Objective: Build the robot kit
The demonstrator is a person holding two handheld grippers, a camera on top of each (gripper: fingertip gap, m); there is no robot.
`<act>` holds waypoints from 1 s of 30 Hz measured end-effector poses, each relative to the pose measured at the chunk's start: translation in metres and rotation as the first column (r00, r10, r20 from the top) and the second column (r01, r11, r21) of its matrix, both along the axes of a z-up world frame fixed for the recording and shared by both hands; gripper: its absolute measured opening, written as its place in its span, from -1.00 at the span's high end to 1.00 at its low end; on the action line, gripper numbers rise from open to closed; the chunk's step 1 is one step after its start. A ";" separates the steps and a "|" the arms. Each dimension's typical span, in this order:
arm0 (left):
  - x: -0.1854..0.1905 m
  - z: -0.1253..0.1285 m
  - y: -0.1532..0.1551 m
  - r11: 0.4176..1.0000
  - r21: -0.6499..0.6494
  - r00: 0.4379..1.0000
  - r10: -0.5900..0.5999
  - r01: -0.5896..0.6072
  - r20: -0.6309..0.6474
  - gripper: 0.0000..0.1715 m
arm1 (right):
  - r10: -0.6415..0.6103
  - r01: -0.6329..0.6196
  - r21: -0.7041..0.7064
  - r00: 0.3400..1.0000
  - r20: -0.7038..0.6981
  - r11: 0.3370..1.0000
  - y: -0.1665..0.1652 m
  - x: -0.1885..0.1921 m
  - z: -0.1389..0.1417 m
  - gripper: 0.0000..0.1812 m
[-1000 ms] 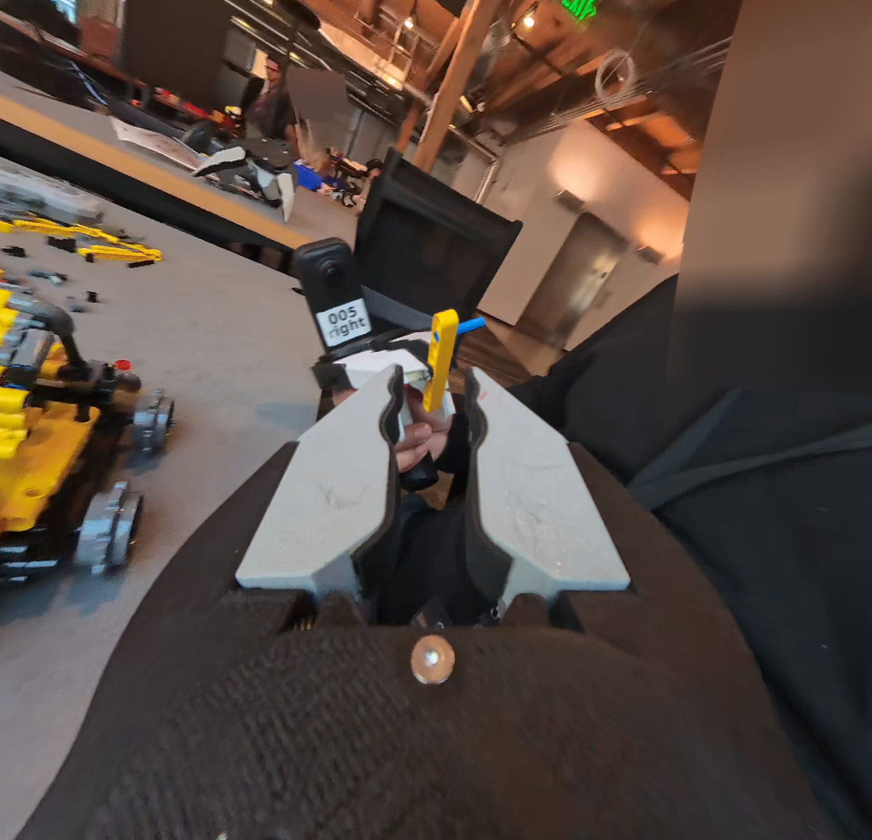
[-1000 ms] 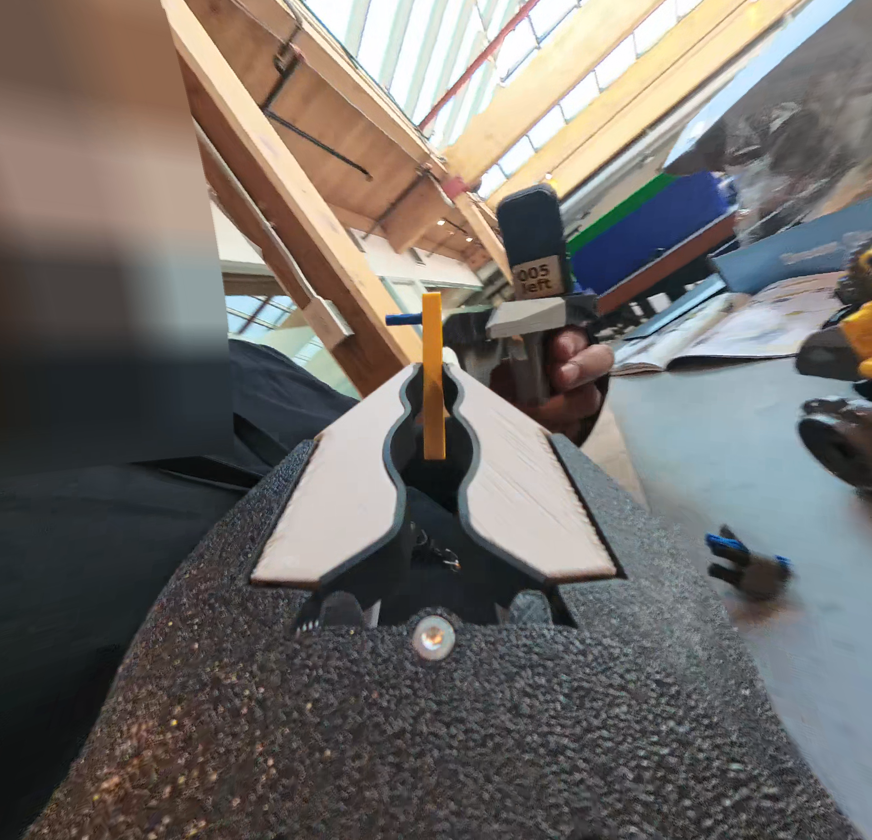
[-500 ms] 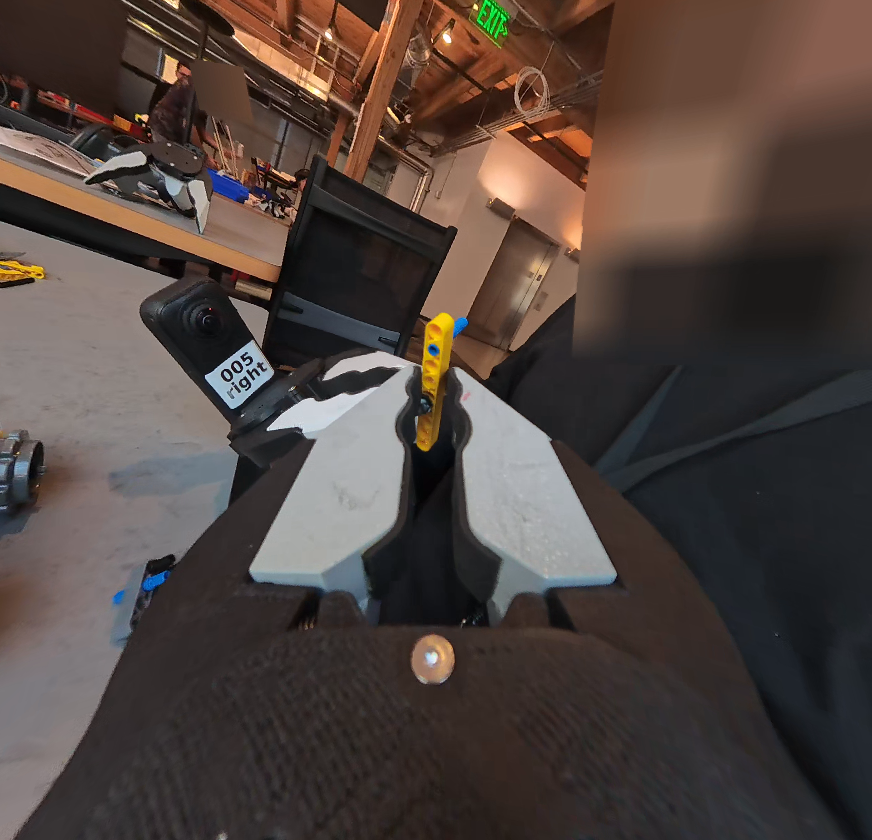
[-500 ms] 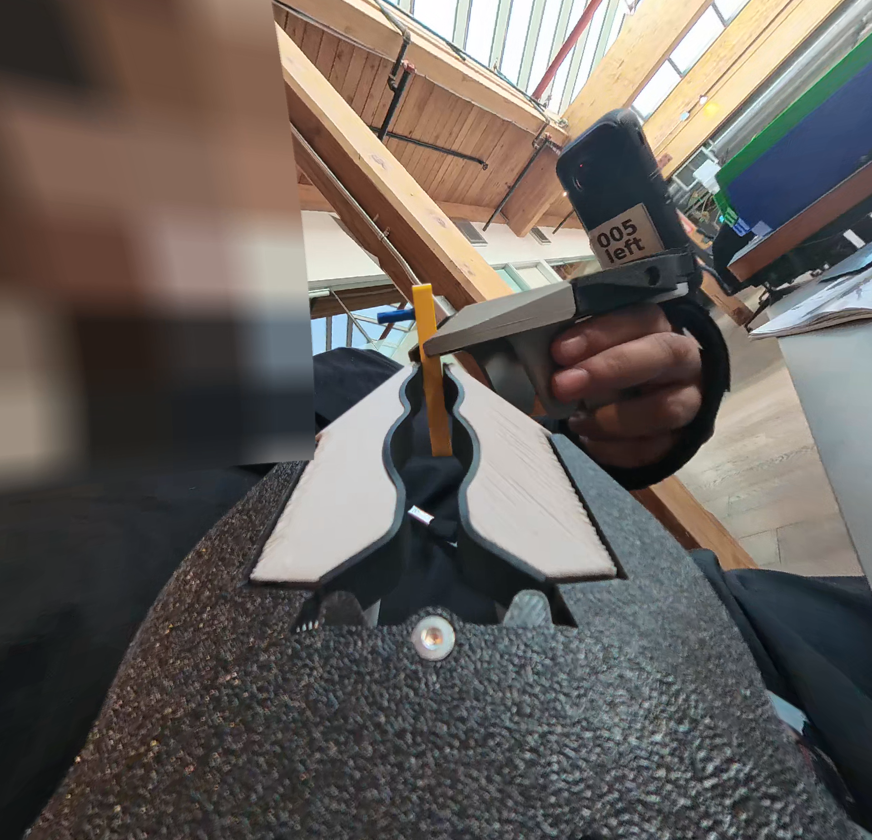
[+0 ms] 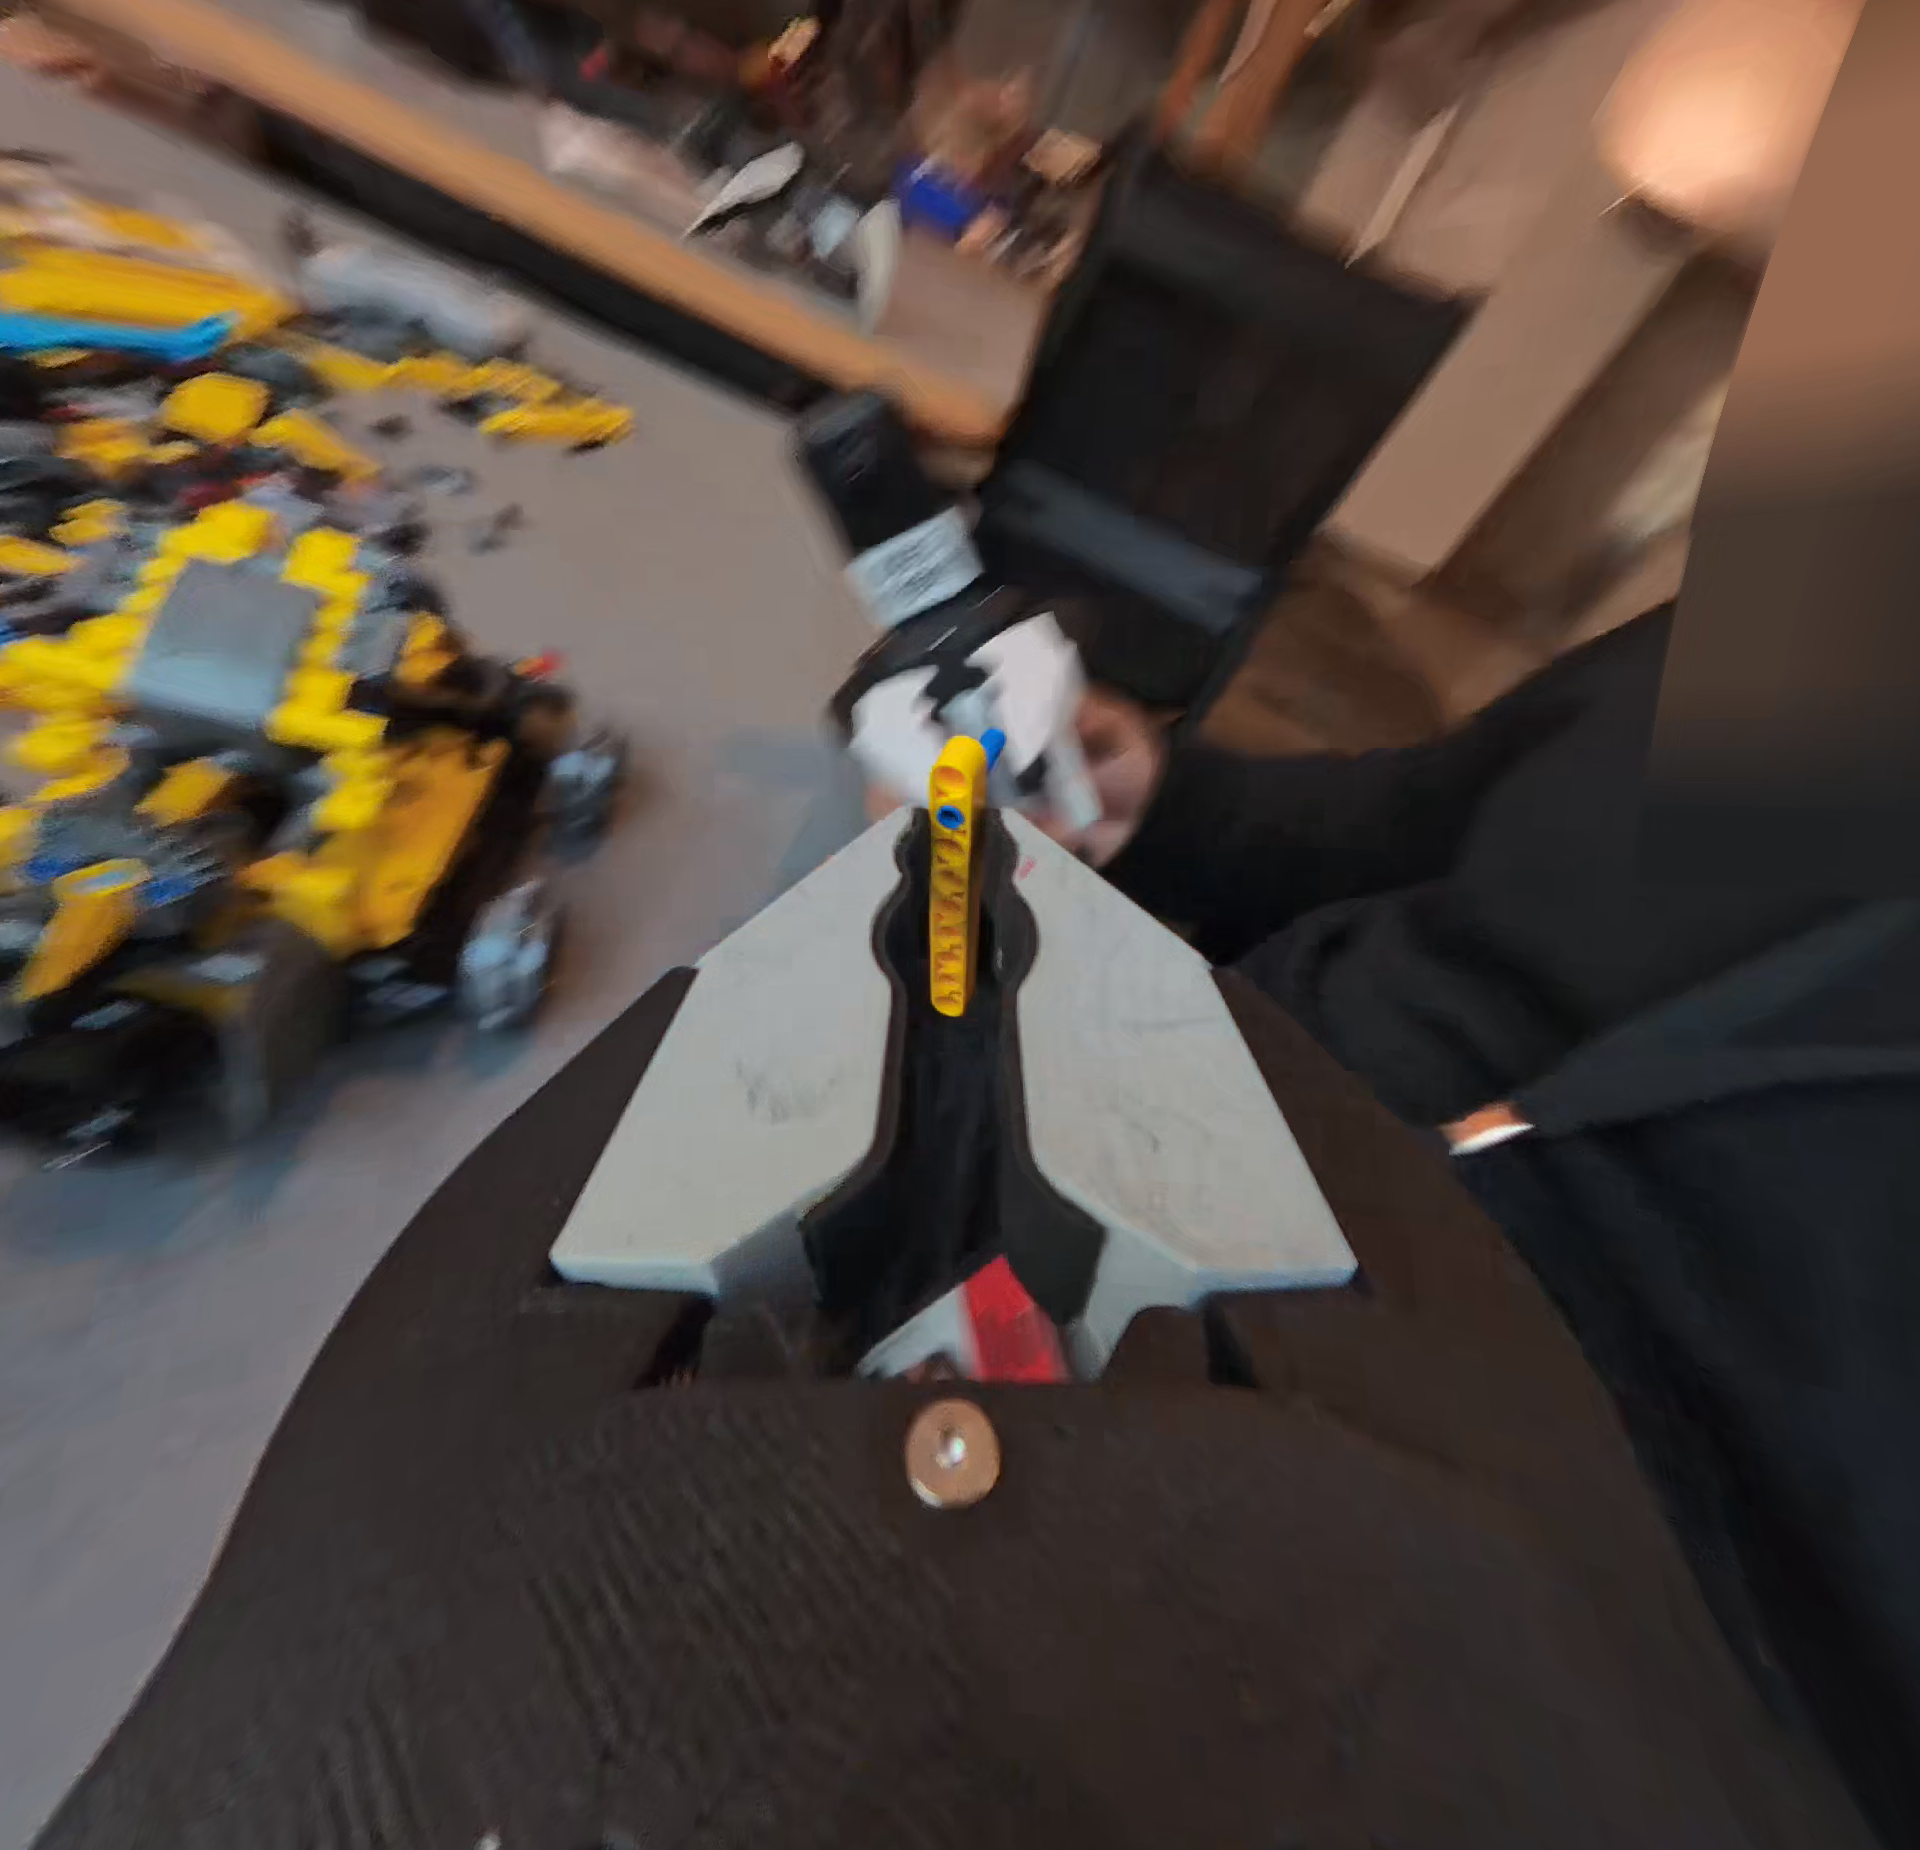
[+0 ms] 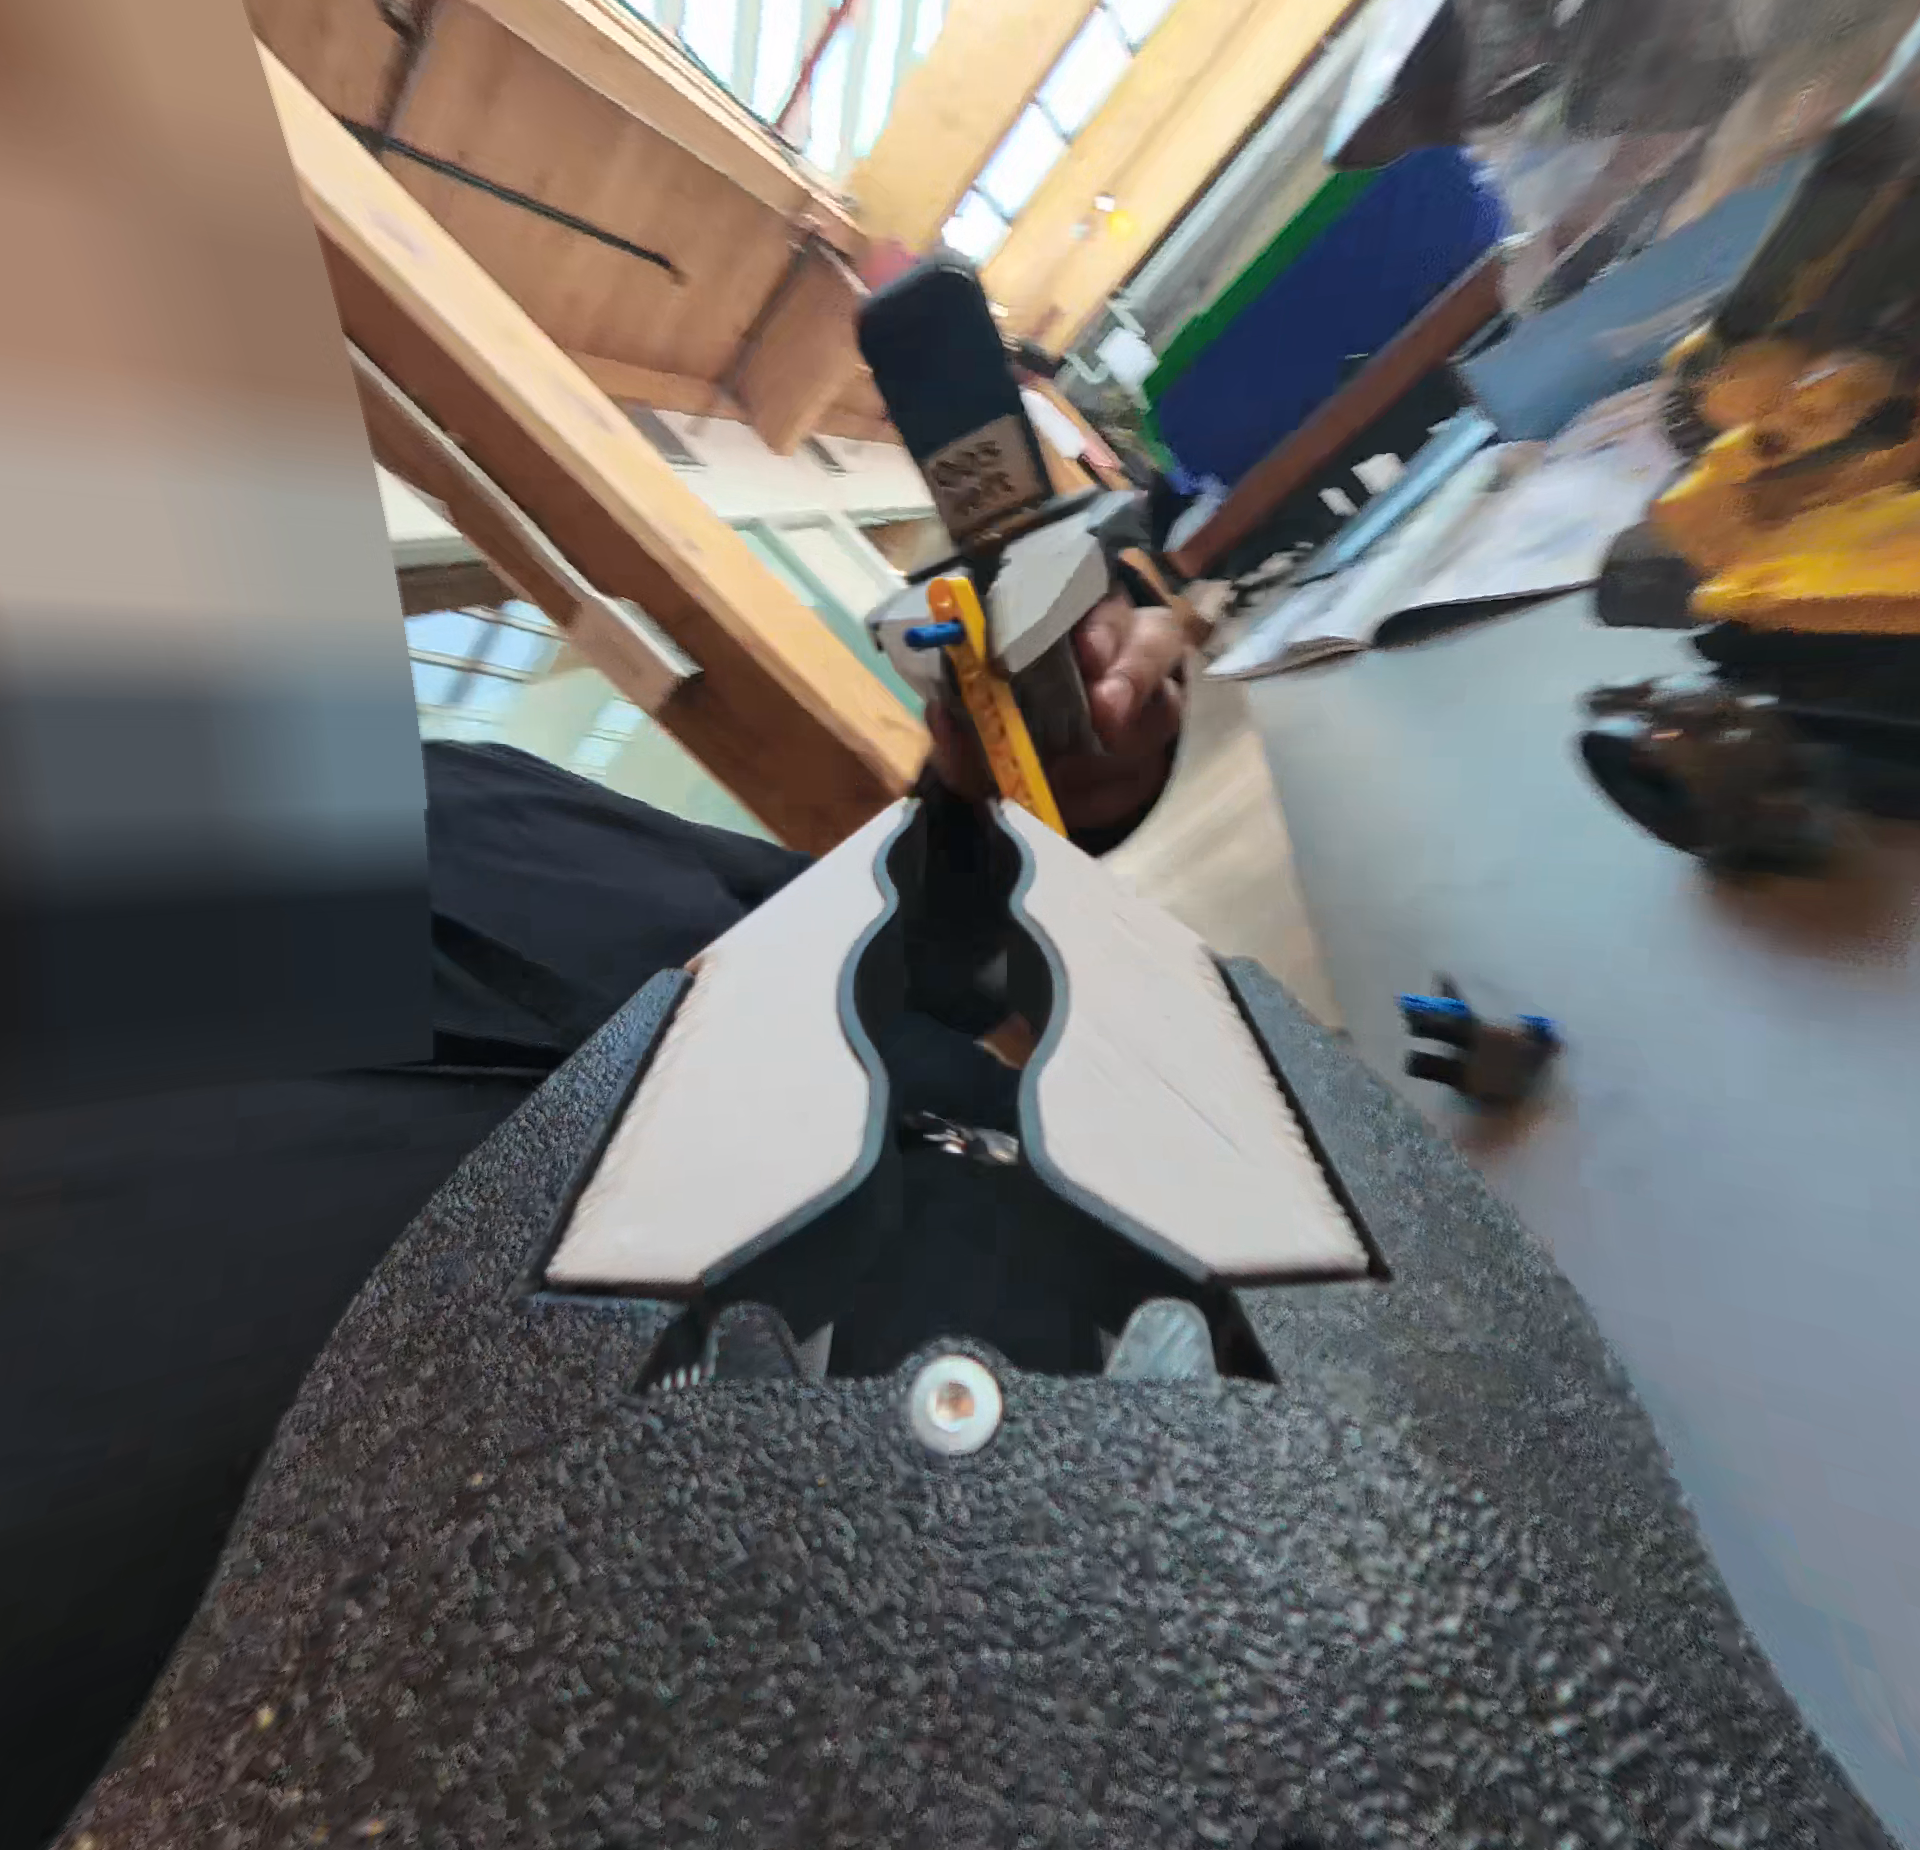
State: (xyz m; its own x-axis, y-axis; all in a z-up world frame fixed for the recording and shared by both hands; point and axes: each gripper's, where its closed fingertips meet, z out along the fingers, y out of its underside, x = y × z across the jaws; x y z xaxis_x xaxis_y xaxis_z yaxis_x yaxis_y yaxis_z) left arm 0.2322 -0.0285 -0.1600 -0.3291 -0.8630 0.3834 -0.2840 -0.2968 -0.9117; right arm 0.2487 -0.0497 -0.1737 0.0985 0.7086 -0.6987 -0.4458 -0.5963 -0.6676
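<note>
- Left claw [image 5: 958,844]: clenched on a yellow perforated beam [image 5: 956,896], which stands nearly upright between the two grey fingers [image 5: 800,1031]; its upper end rises above the fingertips.
- Blue pin [image 5: 990,742]: seated in a hole near the top of the beam, projecting to the side.
- Right claw [image 6: 958,813]: jaws parted by a narrow gap with nothing gripped between them. In the right wrist view the beam [image 6: 987,699] appears beyond the tips, tilted, held by the other claw, with the blue pin [image 6: 928,635] pointing left.
- Hand [image 6: 1127,699]: wrapped around the handle of the left claw, seen past the right fingertips.
- Desk [image 5: 665,574]: grey surface to the left in the left wrist view, carrying a yellow, grey and black brick-built vehicle [image 5: 270,740]; loose yellow and dark parts [image 5: 499,398] lie behind it. Strong motion blur hides detail.
- Small blue-and-dark piece [image 6: 1475,1047]: lies alone on the desk, right of the right claw.
- Black chair [image 5: 1205,429]: stands beyond the desk edge.
</note>
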 end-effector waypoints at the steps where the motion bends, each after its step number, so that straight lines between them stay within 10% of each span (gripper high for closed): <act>1: 0.002 -0.012 0.009 0.994 0.095 0.995 0.057 -0.049 -0.082 0.92 | -0.054 0.052 0.020 0.995 0.087 0.998 0.003 0.008 -0.005 0.86; 8: 0.019 -0.062 0.010 0.705 0.709 0.922 0.264 0.017 -0.285 0.92 | -0.328 0.170 0.308 0.736 0.591 0.936 0.012 0.023 -0.025 0.69; 16: 0.019 -0.086 0.015 0.551 0.833 0.889 0.353 0.056 -0.293 0.92 | -0.446 0.118 0.447 0.473 0.760 0.887 0.019 0.019 -0.057 0.69; 30: 0.018 -0.094 0.018 0.393 0.917 0.900 0.371 0.073 -0.230 0.92 | -0.486 0.121 0.492 0.473 0.735 0.862 0.022 0.017 -0.057 0.71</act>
